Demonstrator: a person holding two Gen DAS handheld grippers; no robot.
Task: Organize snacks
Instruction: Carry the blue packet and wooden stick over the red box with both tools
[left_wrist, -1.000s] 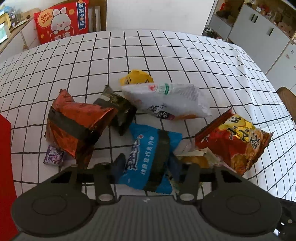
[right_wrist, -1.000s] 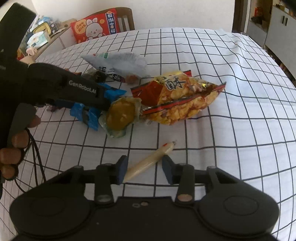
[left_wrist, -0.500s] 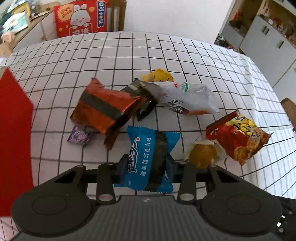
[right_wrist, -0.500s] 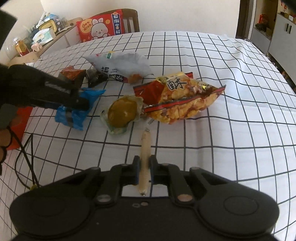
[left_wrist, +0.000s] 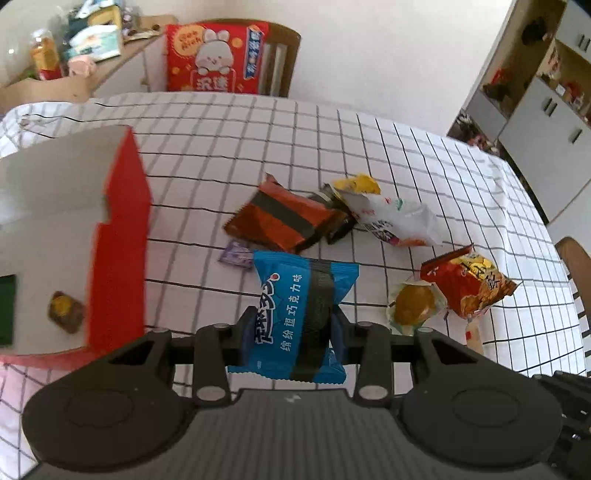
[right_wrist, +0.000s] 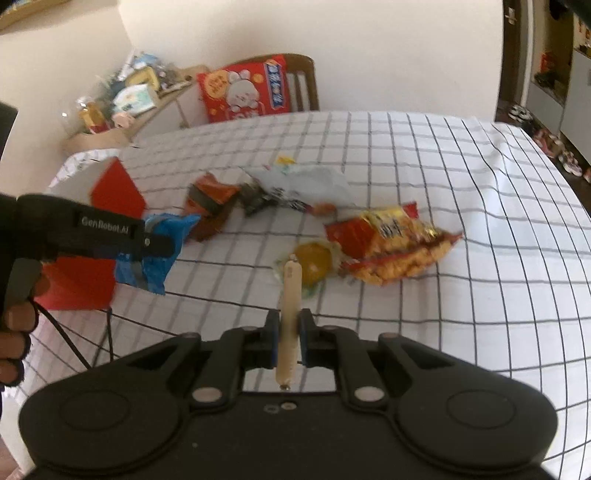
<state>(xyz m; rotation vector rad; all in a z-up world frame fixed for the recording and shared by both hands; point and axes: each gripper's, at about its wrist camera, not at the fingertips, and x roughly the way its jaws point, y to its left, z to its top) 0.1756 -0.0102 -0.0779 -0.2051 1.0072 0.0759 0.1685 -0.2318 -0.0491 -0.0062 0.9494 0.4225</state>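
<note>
Left gripper (left_wrist: 291, 332) clamps the blue packet (left_wrist: 299, 310), right gripper (right_wrist: 287, 343) pinches the sausage stick (right_wrist: 290, 314) — carry both level over the red box (left_wrist: 122, 236), then release.

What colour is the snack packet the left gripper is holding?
Blue packet with a dark band; clearest in the left wrist view.

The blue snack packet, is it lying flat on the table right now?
No, the blue snack packet is clamped in the left gripper.
</note>
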